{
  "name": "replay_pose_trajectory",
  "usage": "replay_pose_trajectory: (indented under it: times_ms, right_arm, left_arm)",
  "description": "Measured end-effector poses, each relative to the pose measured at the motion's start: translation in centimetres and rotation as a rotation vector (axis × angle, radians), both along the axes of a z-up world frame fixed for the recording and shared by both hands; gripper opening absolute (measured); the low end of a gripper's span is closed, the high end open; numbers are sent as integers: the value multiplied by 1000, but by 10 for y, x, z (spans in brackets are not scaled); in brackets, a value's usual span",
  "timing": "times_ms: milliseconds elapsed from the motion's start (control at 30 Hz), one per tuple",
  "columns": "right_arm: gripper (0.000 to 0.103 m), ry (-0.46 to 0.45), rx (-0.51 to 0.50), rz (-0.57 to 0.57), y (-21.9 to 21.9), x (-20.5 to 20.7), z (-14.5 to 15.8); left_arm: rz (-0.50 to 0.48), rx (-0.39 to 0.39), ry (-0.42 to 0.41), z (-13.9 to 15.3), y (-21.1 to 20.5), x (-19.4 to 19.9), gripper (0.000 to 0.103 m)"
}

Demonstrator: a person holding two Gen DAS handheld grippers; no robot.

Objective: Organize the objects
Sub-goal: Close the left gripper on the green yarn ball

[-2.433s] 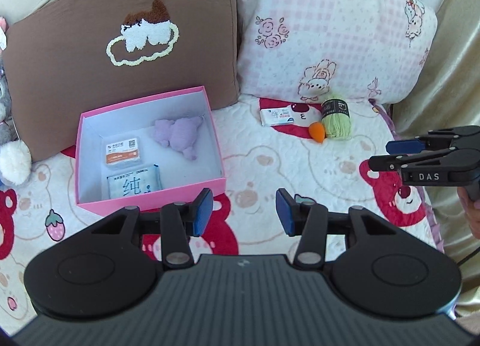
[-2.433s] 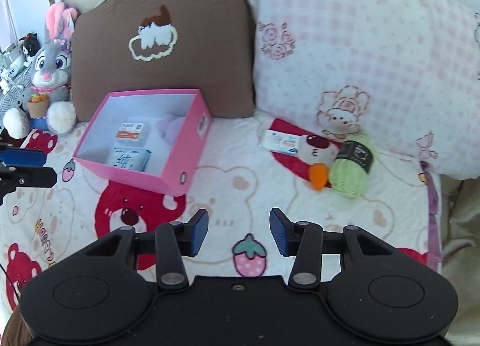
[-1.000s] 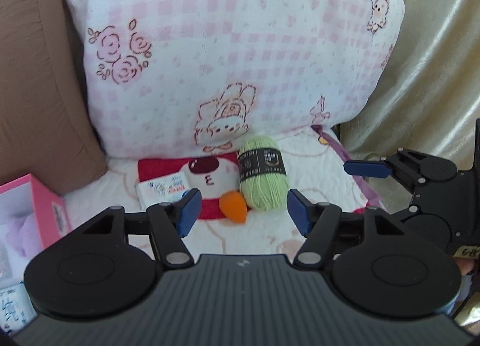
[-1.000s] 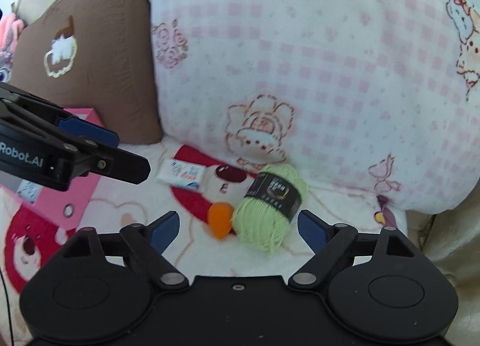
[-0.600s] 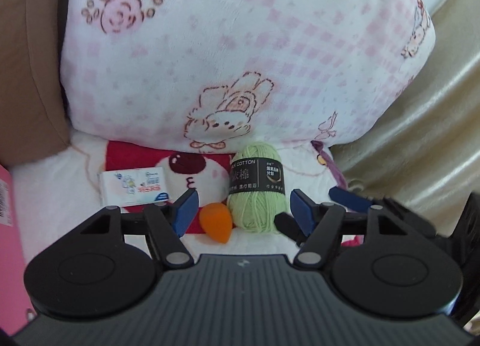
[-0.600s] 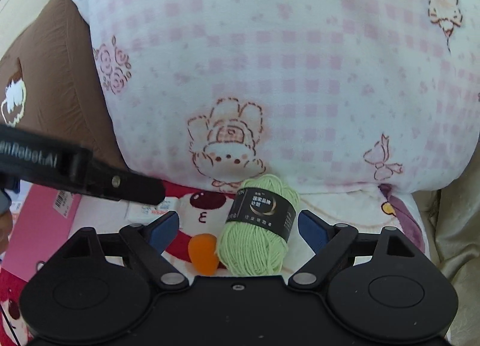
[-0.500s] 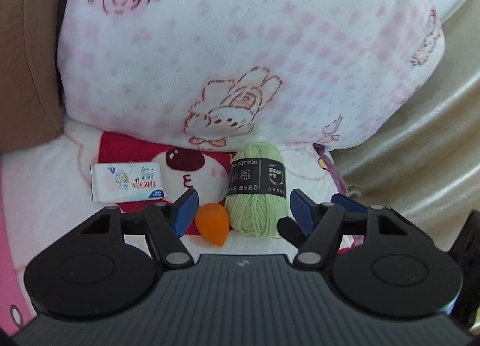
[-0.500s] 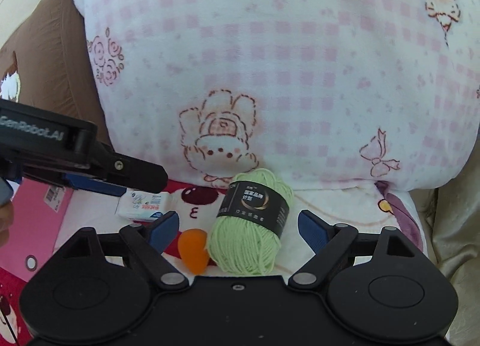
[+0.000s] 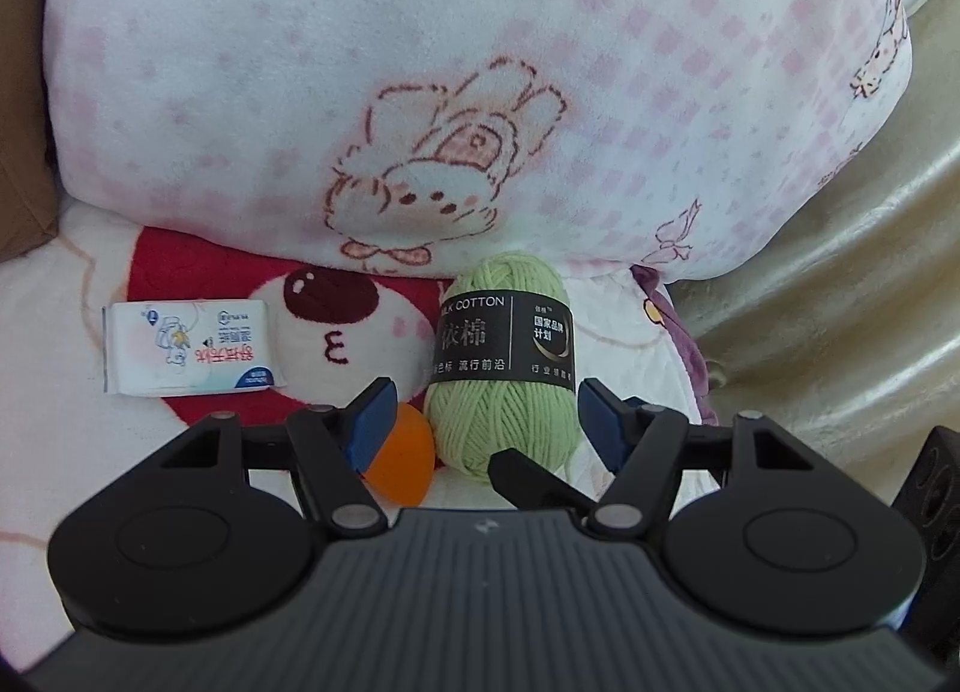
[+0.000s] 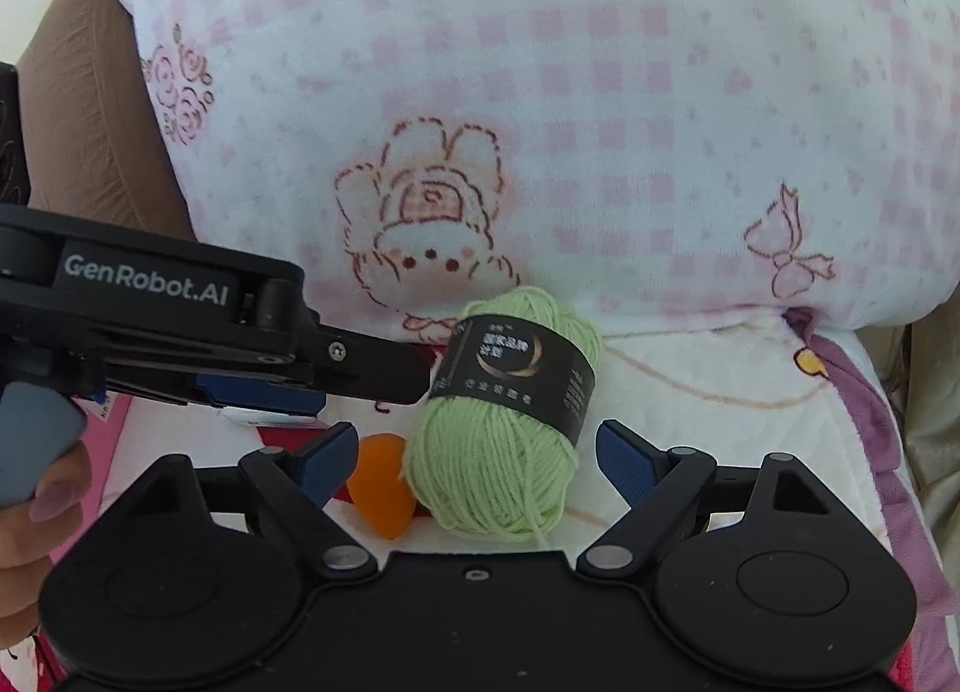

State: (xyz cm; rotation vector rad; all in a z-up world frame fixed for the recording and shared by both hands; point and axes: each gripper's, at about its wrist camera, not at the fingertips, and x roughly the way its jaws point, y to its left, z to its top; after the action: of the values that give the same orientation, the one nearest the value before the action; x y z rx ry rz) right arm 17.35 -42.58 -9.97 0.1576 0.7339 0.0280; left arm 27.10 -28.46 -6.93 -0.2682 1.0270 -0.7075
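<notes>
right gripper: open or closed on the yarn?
Open. The right gripper has its blue pads either side of the green yarn ball, with gaps showing on both sides.

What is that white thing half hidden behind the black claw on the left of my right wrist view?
Observer: The left wrist view shows it whole: a white packet with blue print, lying flat on the blanket.
Operator: Does it touch the green wool?
Observer: No. The green yarn ball lies apart to its right, with a printed bear face between them.
Operator: Is that black claw holding anything?
Observer: No. From its own camera the left gripper has its jaws open and nothing gripped.
</notes>
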Motion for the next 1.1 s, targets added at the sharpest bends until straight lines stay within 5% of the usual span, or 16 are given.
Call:
replay_pose_trajectory:
  times_ms: [233,400,533,667,867,1100]
  right_arm:
    - [89,22,144,-49,-25,9,-16]
    - [89,50,227,-59,-38,13,-31]
    - [88,61,221,-42,-39,18,-40]
    - [71,50,273,-26,-41,21,-44]
    - [59,63,200,-27,-29,20,-36]
    - [56,58,81,-9,-13,3,-6]
  left_arm:
    - [-26,-12,-12,-11,-15,7,62]
    - [-31,-21,2,-20,-23,13,41]
    - [-33,-38,3,-26,-25,14,39]
    - [-23,-17,4,-31,-29,17,43]
    - [-36,-24,4,-34,-33,5,42]
    - [-43,-63,-3,-19,-21,-16,42]
